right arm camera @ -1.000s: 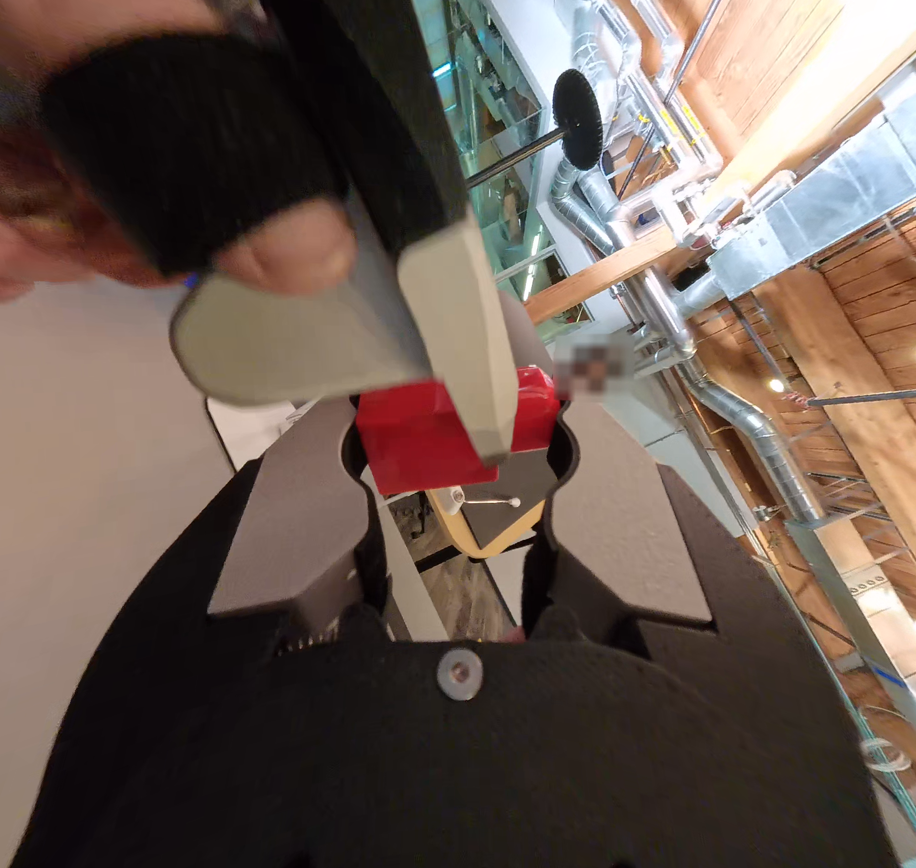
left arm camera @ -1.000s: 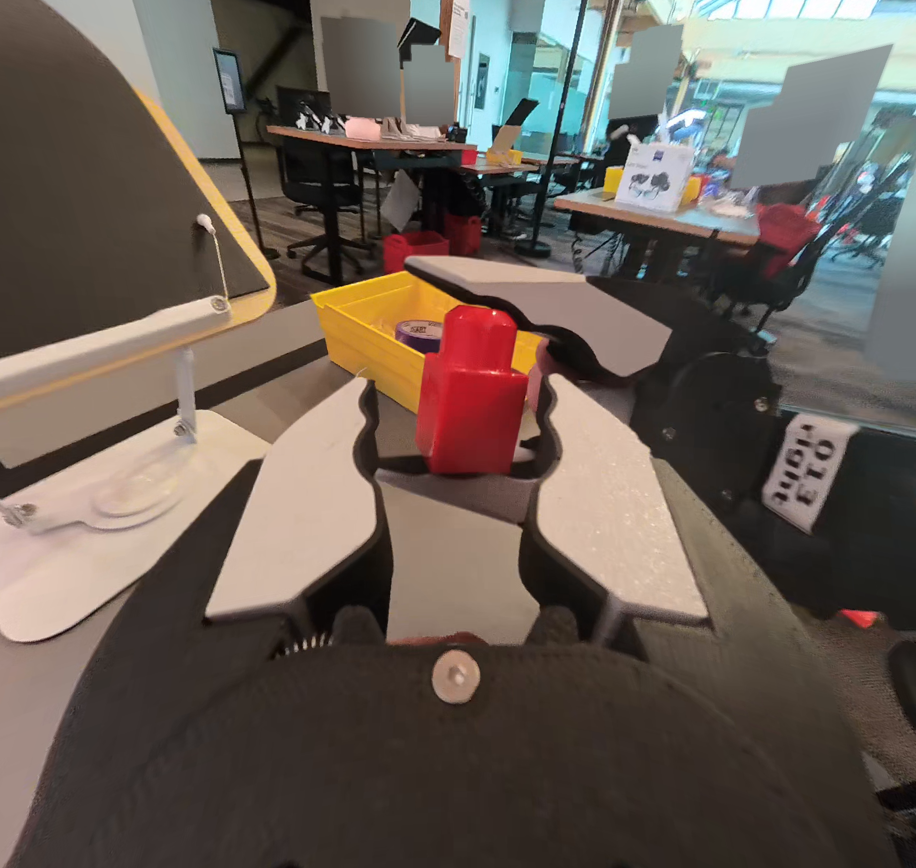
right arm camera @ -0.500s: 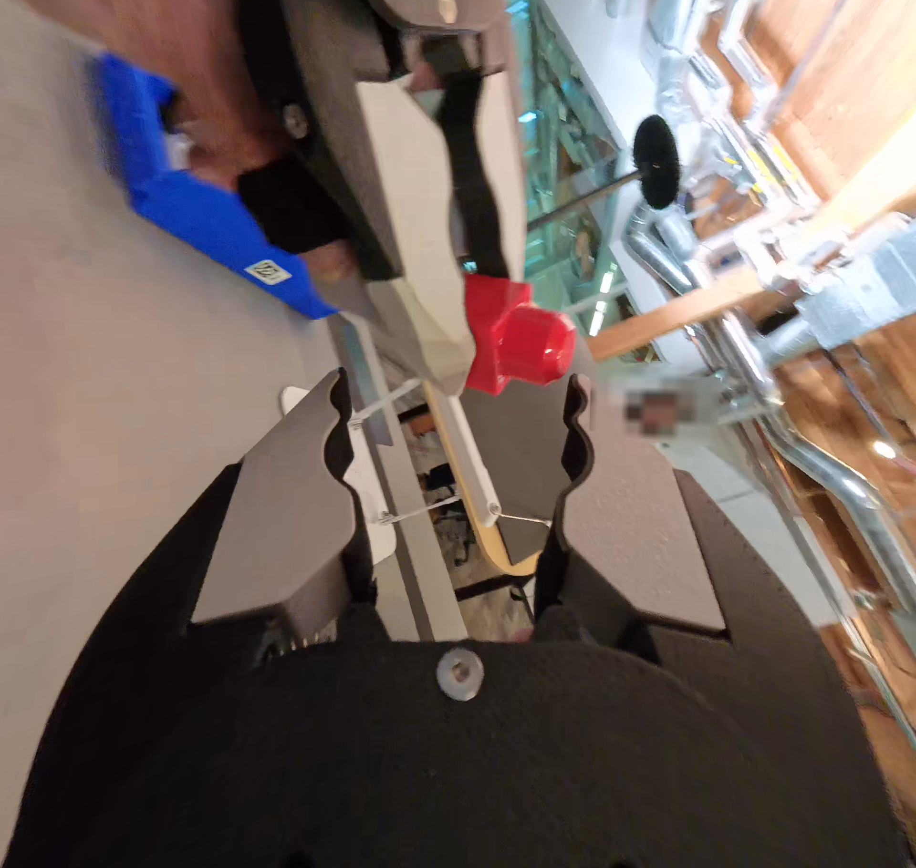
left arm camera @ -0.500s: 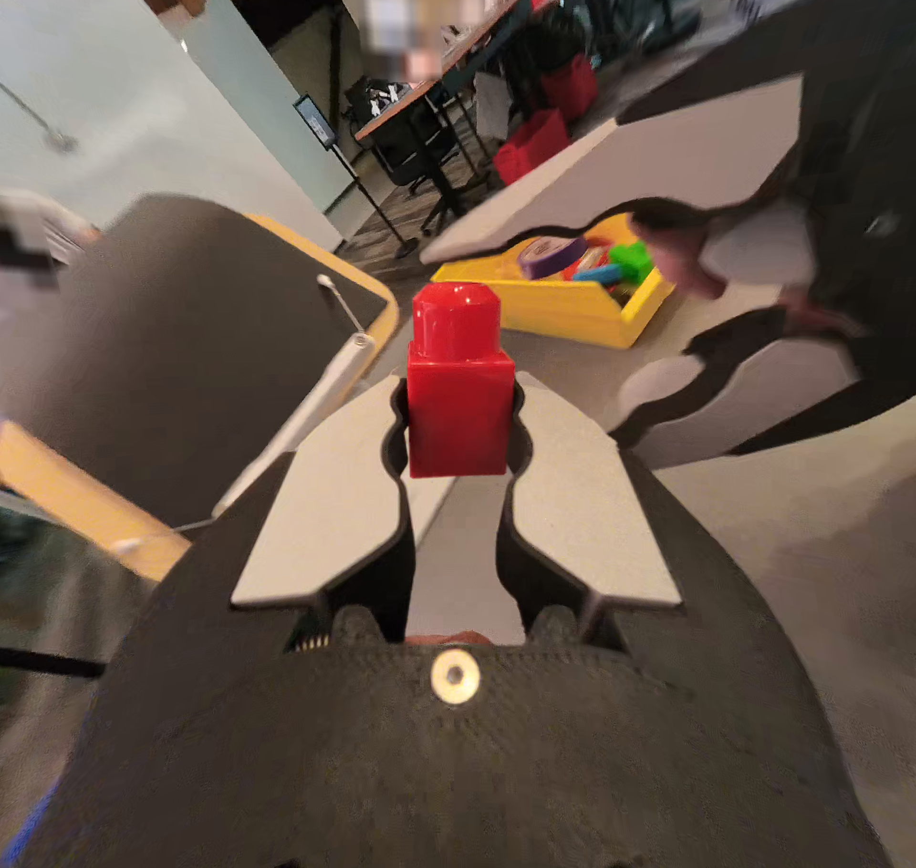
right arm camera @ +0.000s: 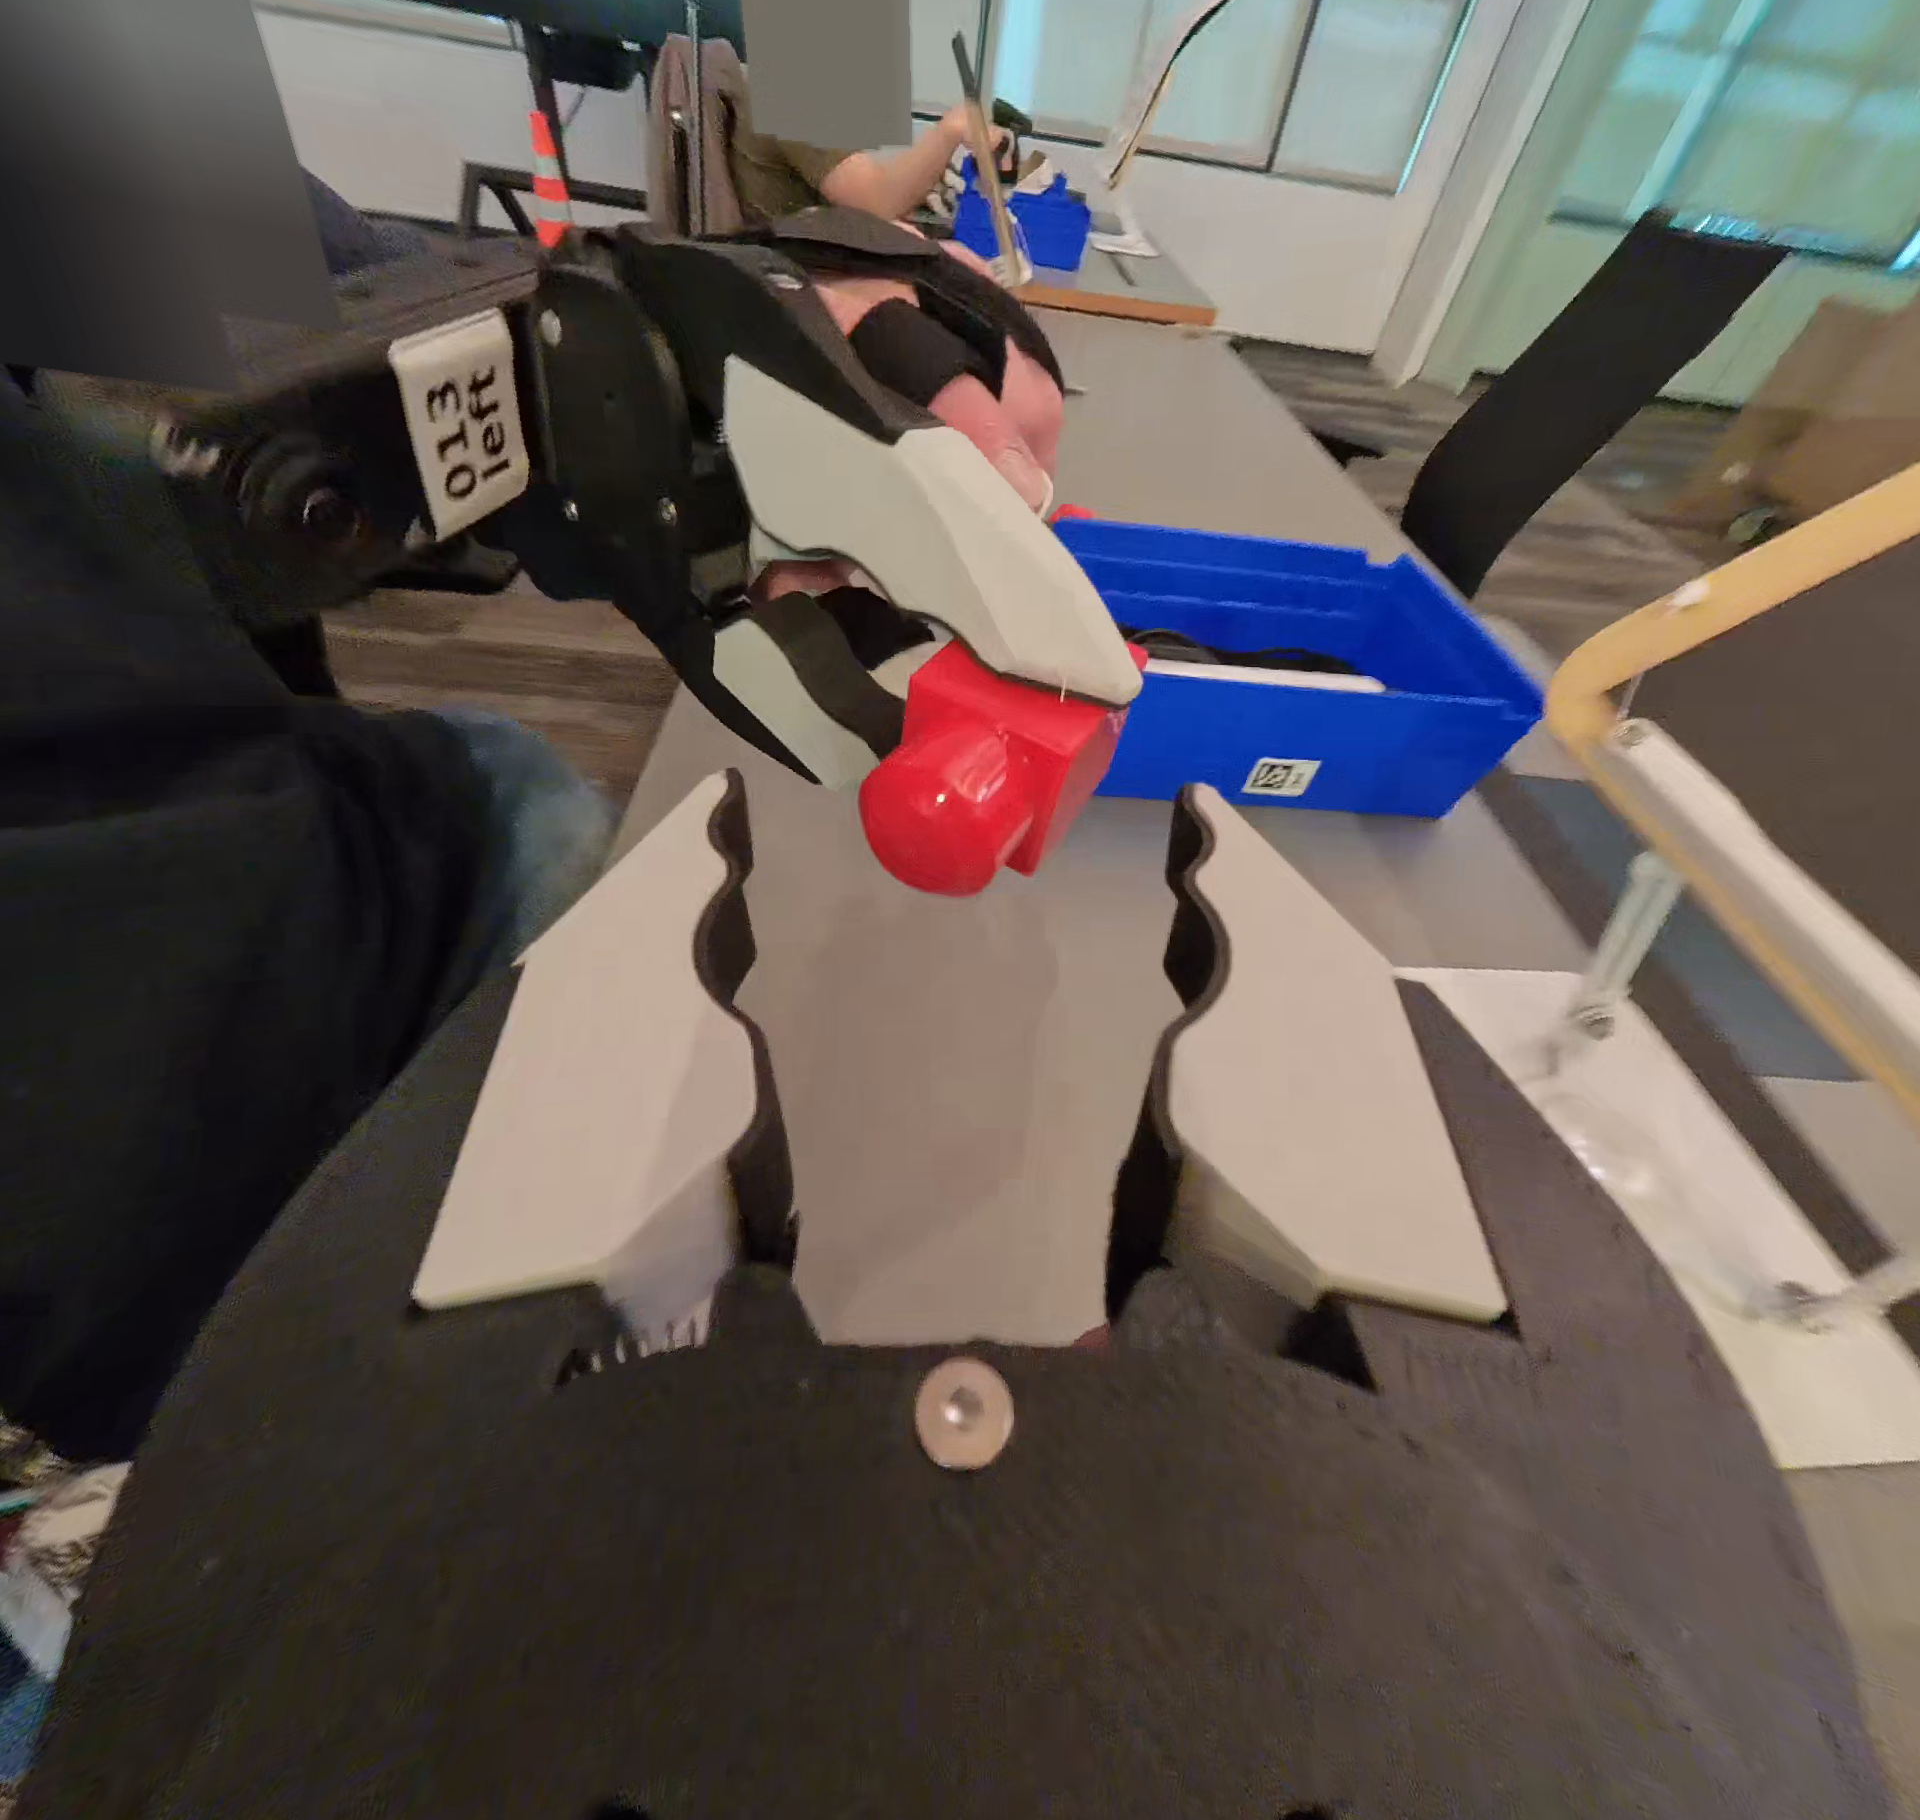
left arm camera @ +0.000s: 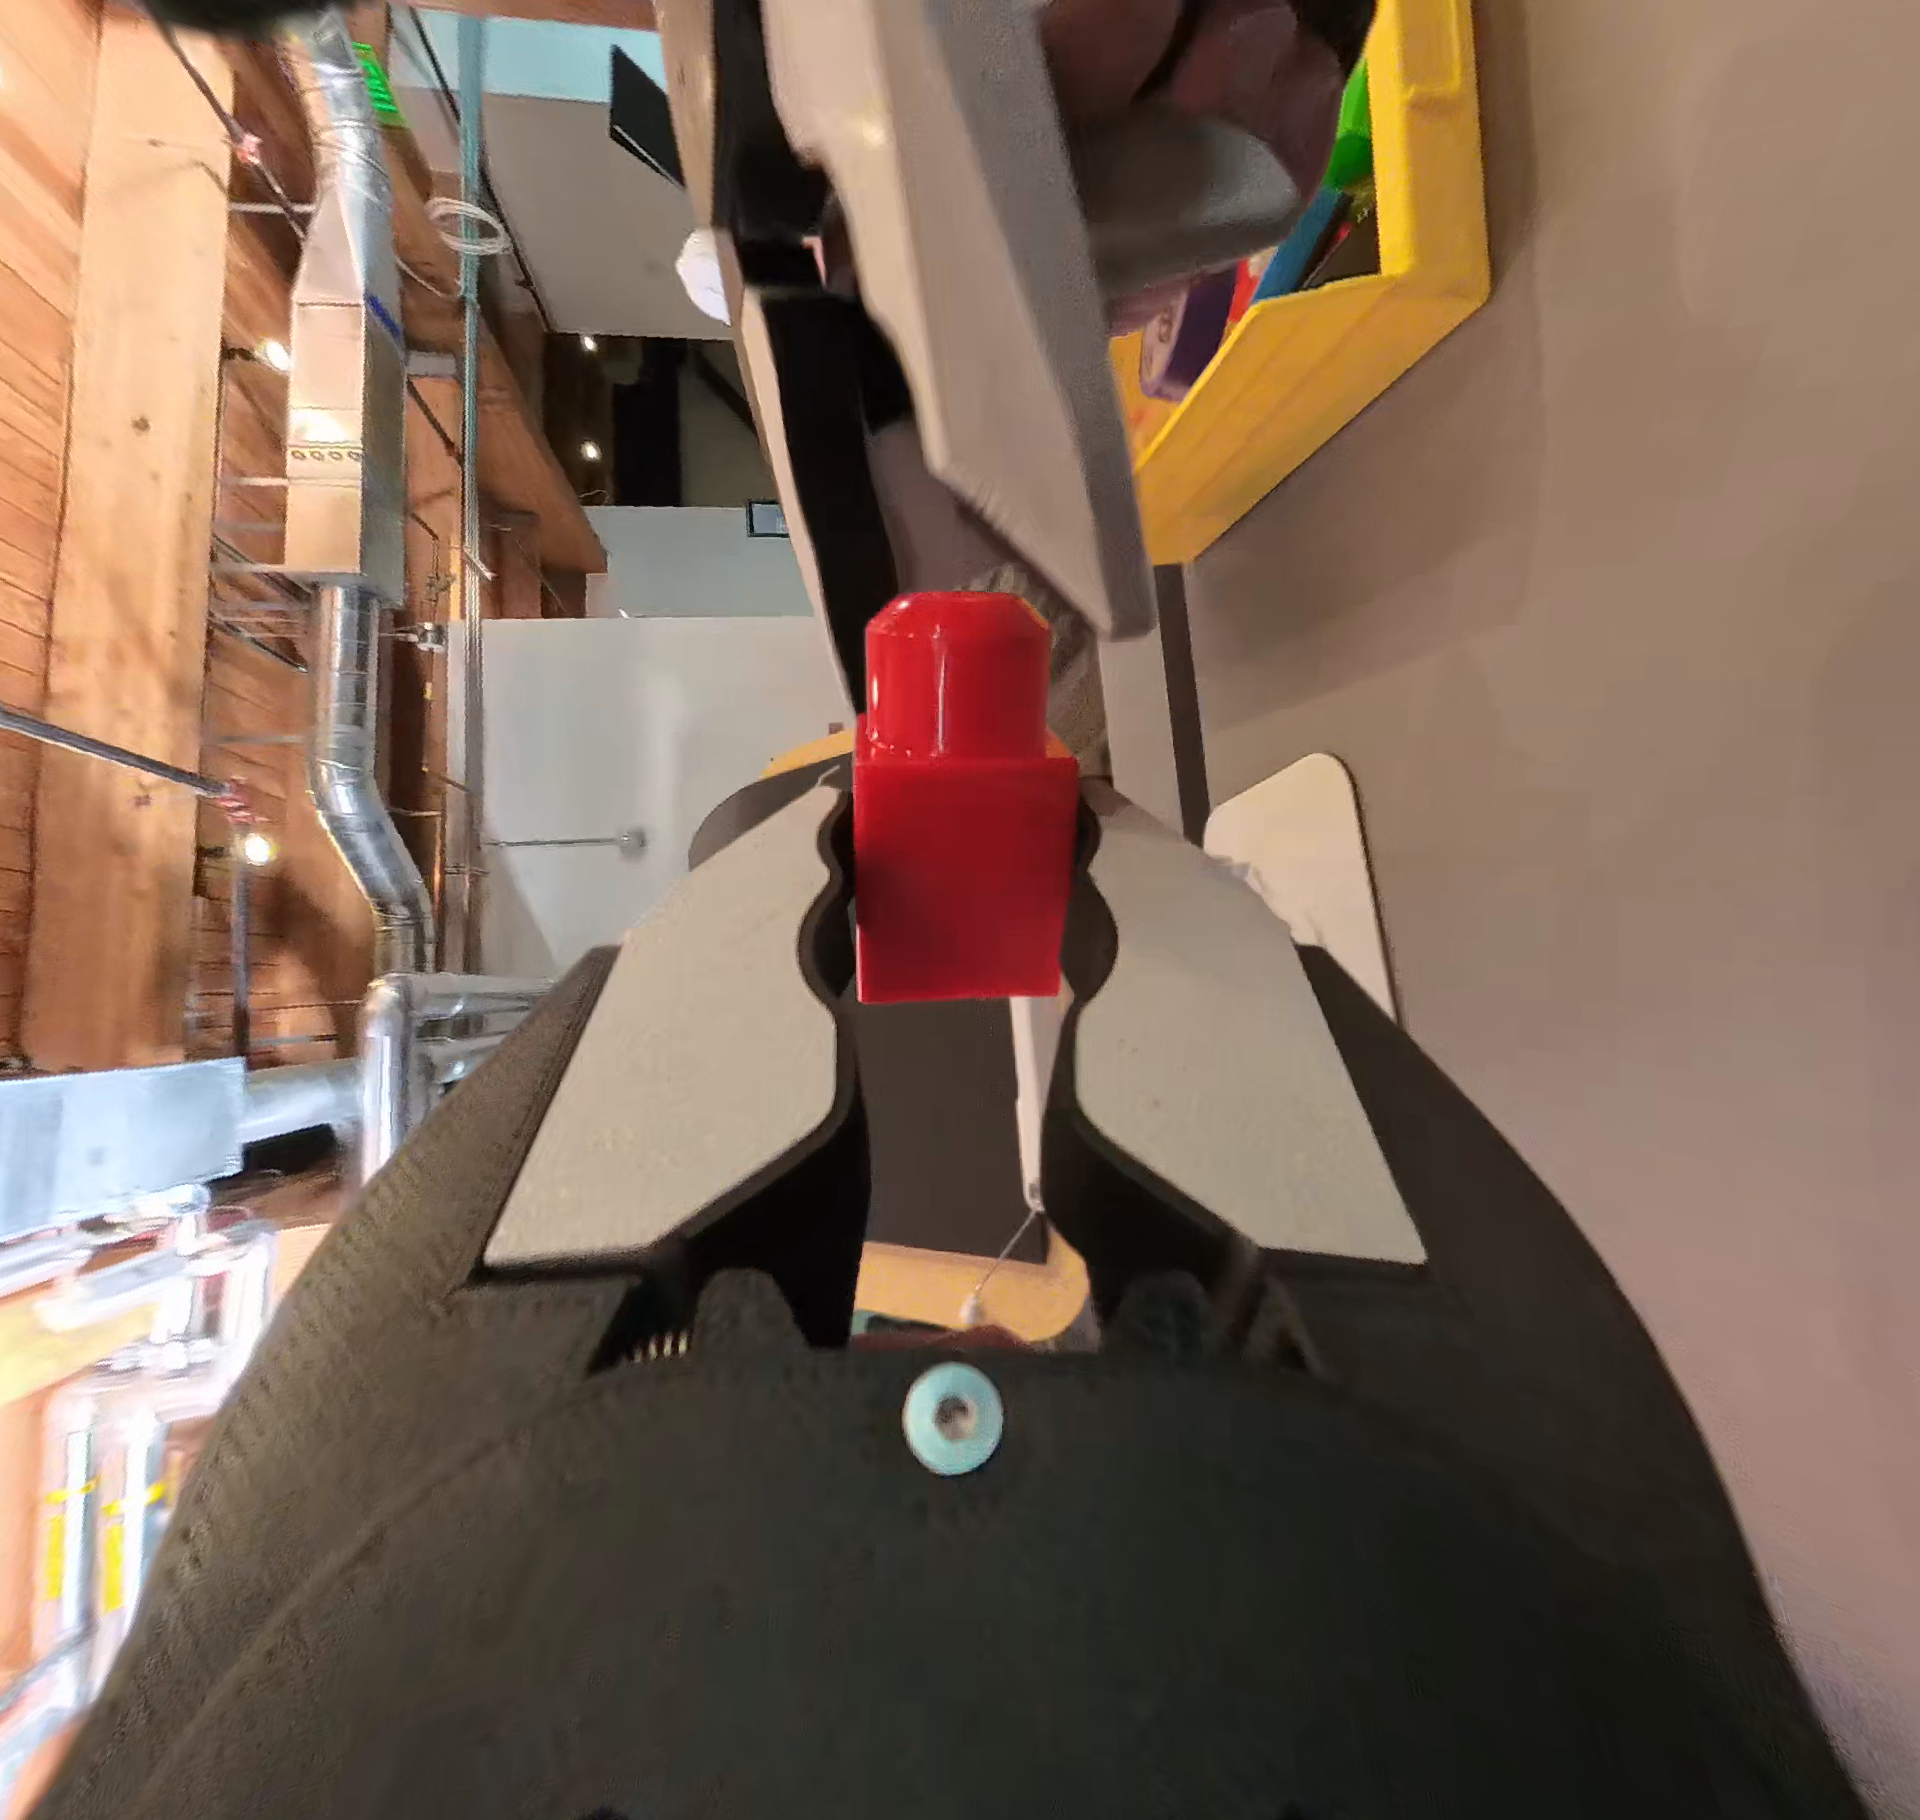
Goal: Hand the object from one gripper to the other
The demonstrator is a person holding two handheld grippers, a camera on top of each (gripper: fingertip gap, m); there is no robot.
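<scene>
A red toy block with one round stud is clamped between the fingertips of my left gripper, held in the air with the stud pointing away from the camera. In the right wrist view the same block sits in the left gripper's pale fingers, stud pointing toward my right gripper. My right gripper is open and empty, its tips just below and short of the block. Its pale fingers also show above the block in the left wrist view.
A yellow bin with several small coloured objects lies on the grey table. A blue bin stands on the table beyond the grippers. A white stand base with a yellow-edged panel is at the right. A person's dark clothing fills the left.
My right gripper let go of the block, opened wide and drew back. My left gripper closed on the block, kept it and rolled over with it. Both views swung round.
</scene>
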